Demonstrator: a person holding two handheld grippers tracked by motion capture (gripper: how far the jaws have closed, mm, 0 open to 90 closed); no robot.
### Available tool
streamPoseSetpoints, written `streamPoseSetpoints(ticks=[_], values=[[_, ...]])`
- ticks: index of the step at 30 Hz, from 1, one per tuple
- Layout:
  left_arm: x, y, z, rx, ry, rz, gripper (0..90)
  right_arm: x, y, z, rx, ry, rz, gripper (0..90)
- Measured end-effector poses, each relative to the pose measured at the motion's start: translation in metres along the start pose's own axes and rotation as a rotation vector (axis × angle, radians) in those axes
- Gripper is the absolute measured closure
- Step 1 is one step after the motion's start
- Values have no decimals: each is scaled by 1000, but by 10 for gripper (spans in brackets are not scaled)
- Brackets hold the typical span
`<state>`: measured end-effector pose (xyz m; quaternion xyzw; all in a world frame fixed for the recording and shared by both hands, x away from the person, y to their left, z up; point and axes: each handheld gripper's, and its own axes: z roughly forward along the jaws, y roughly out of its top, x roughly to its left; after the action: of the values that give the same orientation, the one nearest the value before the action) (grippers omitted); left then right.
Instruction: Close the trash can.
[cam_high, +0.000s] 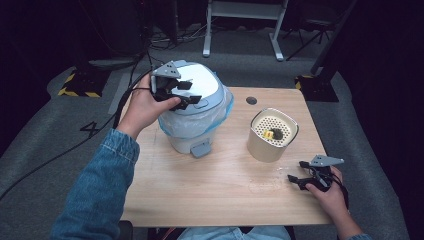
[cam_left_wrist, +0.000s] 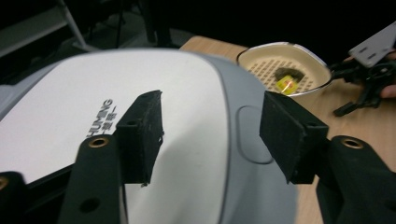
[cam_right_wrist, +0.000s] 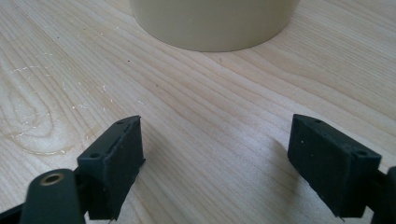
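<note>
- My right gripper rests spread and empty on the table's near right edge.
- My left gripper hovers spread over the lidded bin mid-table; its smooth lid looks slippery, so I'd press the button recess.
- The beige strainer cup looks light and rigid.

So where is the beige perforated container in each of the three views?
High view: the beige container stands right of centre on the table, beside the white bin.
Left gripper view: upper right, beyond the bin's lid.
Right gripper view: top centre, its lower wall.
Shared landmark: the wooden table.
</note>
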<state>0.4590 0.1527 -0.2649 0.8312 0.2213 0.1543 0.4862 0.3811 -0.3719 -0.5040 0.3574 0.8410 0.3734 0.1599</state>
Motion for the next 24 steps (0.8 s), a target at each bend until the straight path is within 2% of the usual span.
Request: streamPoseSetpoints(ticks=[3, 6, 8, 10, 13, 16, 18, 24], values=[[-14, -1, -11, -21, -9, 40, 337, 0, 0, 0, 0, 0, 0, 184], [-26, -4, -20, -27, -45, 64, 318, 0, 0, 0, 0, 0, 0, 184], [-33, -9, -27, -37, -72, 65, 312, 0, 0, 0, 0, 1, 1, 184], [-39, -14, -33, -40, -80, 62, 311, 0, 0, 0, 0, 1, 0, 184], [-47, -25, -40, -36, -68, 50, 305, 0, 0, 0, -1, 3, 2, 184], [-53, -36, -46, -8, -42, 75, 301, -1, 0, 0, -1, 7, -5, 184], [-56, -43, -49, 5, -34, 75, 295, -2, 0, 0, -2, 11, -7, 184], [-62, -63, -56, -1, -12, 45, 288, -2, 0, 1, -2, 13, -10, 184]])
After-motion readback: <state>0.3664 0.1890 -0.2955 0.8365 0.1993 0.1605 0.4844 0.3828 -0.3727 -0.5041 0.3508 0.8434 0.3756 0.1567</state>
